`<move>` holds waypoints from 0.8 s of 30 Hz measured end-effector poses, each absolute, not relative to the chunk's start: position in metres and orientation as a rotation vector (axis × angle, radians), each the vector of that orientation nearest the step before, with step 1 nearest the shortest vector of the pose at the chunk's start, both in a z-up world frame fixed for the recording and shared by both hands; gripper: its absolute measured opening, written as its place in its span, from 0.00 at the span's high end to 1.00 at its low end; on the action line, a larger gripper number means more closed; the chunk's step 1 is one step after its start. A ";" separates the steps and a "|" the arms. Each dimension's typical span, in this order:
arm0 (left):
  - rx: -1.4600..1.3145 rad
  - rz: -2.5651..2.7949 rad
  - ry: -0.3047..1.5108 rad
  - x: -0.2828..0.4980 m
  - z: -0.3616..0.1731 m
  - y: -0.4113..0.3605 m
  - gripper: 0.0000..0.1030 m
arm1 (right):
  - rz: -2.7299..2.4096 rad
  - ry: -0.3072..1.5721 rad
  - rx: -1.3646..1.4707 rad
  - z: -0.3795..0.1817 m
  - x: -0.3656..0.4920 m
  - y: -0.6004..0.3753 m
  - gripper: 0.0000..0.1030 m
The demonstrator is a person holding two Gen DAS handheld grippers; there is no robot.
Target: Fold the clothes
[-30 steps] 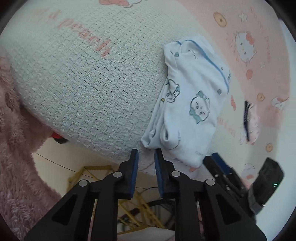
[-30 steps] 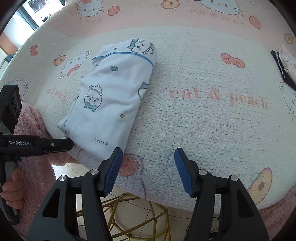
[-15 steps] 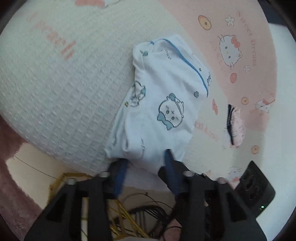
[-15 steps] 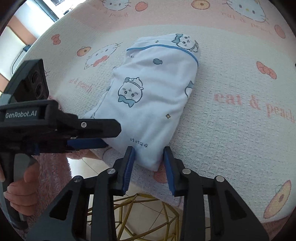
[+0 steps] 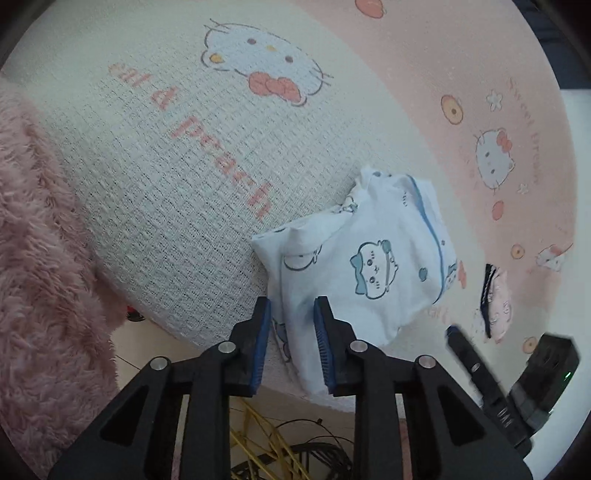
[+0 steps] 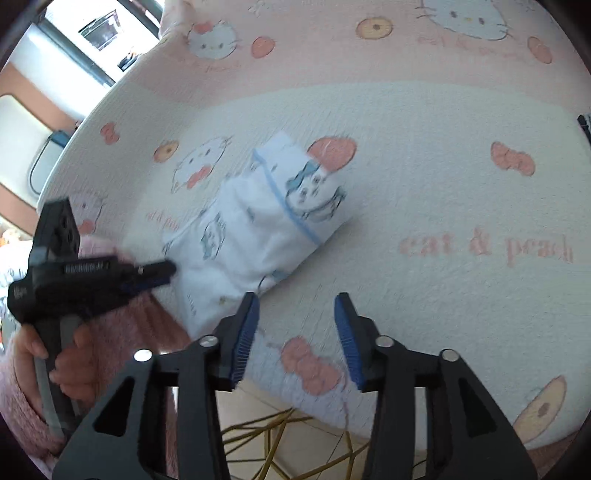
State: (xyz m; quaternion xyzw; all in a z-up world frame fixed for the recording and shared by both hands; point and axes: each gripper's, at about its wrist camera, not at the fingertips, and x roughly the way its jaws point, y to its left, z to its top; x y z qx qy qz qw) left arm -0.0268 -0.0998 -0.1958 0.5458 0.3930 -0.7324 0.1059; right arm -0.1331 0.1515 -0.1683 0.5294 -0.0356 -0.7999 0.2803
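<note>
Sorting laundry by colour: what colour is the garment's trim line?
Blue, on the white garment; clearest in the left wrist view.

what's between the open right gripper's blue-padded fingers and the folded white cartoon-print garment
Only bare waffle-weave blanket: in the right wrist view, the right gripper sits open just short of the white garment.

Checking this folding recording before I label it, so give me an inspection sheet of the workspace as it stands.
Surface: blanket with cat and peach print, over a table edge.
Job's things: white garment, folded, bunched, near the edge.
Clutter: small pink item with a dark strip.
Grippers: left gripper pads around the garment's edge; right gripper open, empty.
Cables: dark cables below the table.
Surroundings: yellow wire frame, window.
</note>
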 end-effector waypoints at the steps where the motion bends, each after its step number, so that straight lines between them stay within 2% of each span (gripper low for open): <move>1: 1.623 -2.163 1.151 -0.029 -0.198 -0.097 0.71 | -2.153 -0.104 1.416 -0.166 -0.137 0.153 0.43; 7: 1.659 -2.187 1.088 -0.043 -0.207 -0.094 0.69 | -2.093 0.015 1.440 -0.176 -0.185 0.123 0.40; 10: 1.671 -2.221 1.001 -0.051 -0.203 -0.087 0.69 | -1.997 0.003 1.433 -0.189 -0.197 0.109 0.40; 11: 1.678 -2.235 0.976 -0.055 -0.202 -0.085 0.69 | -1.971 0.013 1.431 -0.192 -0.196 0.106 0.44; 13: 1.698 -2.261 0.937 -0.064 -0.197 -0.087 0.80 | -1.937 0.062 1.427 -0.197 -0.191 0.100 0.51; 14: 1.703 -2.279 0.910 -0.069 -0.192 -0.088 0.81 | -1.923 0.056 1.435 -0.195 -0.187 0.101 0.58; 17: 1.698 -2.375 0.772 -0.093 -0.173 -0.097 0.82 | -1.882 0.004 1.472 -0.186 -0.171 0.110 0.66; 19: 1.703 -2.432 0.661 -0.112 -0.163 -0.103 0.82 | -1.818 -0.110 1.538 -0.181 -0.155 0.120 0.68; 21: 1.757 -2.413 0.565 -0.130 -0.163 -0.105 0.82 | -1.793 -0.130 1.586 -0.177 -0.133 0.125 0.68; 24: 1.709 -2.444 0.474 -0.133 -0.157 -0.106 0.81 | -1.976 0.003 1.583 -0.167 -0.116 0.135 0.67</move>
